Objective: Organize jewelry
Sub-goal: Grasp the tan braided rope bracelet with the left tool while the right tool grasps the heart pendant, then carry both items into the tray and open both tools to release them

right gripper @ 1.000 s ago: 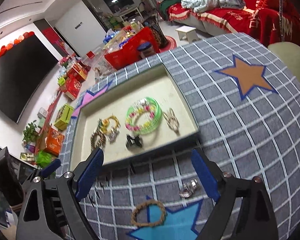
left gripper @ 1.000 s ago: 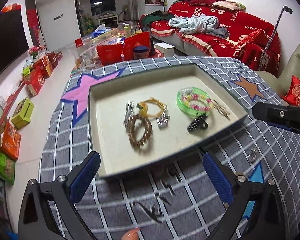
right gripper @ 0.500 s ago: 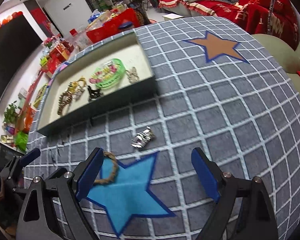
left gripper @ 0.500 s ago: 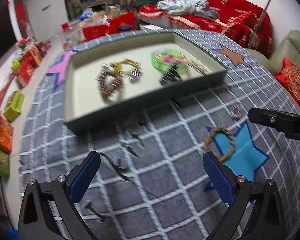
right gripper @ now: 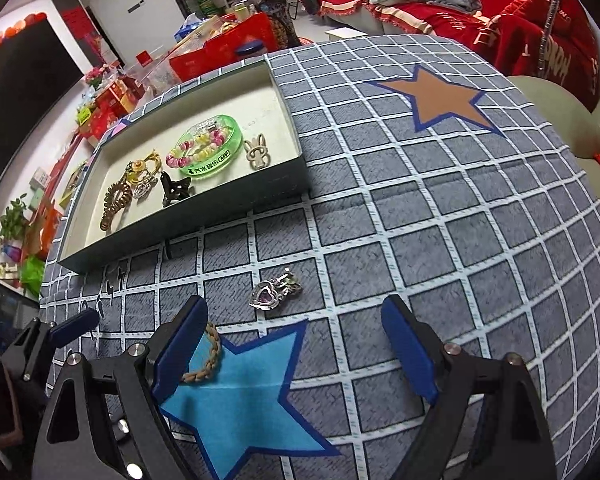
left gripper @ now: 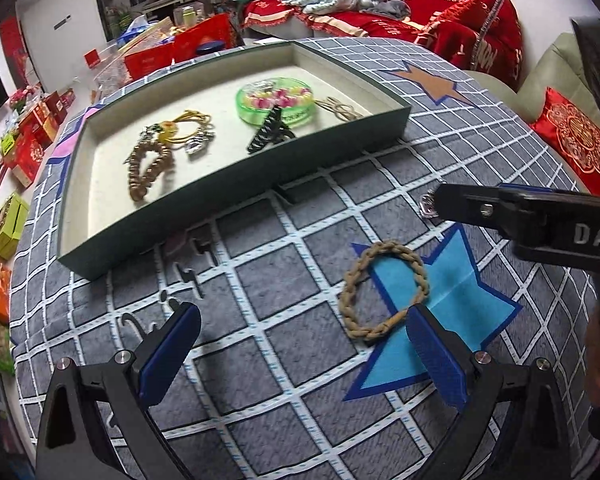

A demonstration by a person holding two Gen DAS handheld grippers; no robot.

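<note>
A green-walled tray (left gripper: 236, 184) (right gripper: 188, 216) on the checked cloth holds a green round case of beads (left gripper: 276, 100), a black hair claw (left gripper: 268, 132), a brown bead bracelet (left gripper: 148, 172) and other pieces. A braided tan bracelet (left gripper: 382, 247) (right gripper: 210, 356) lies on the blue star, its near end by the right finger of my open left gripper (left gripper: 302, 316). A silver heart pendant (right gripper: 276, 294) rests on the cloth between the fingertips of my right gripper (right gripper: 296, 308), untouched. That gripper's jaws are closing, still wide.
A finger of the right gripper (left gripper: 500, 210) crosses the left wrist view and half hides the pendant. A red-covered sofa (right gripper: 480, 12) stands behind the table, with boxes and bags on the floor (left gripper: 16, 160) at the left. The table's round edge falls away on the right.
Both grippers have drawn back from the tray and sunk toward the near cloth. The braided bracelet and the pendant, small and far before, now lie right at the fingertips.
</note>
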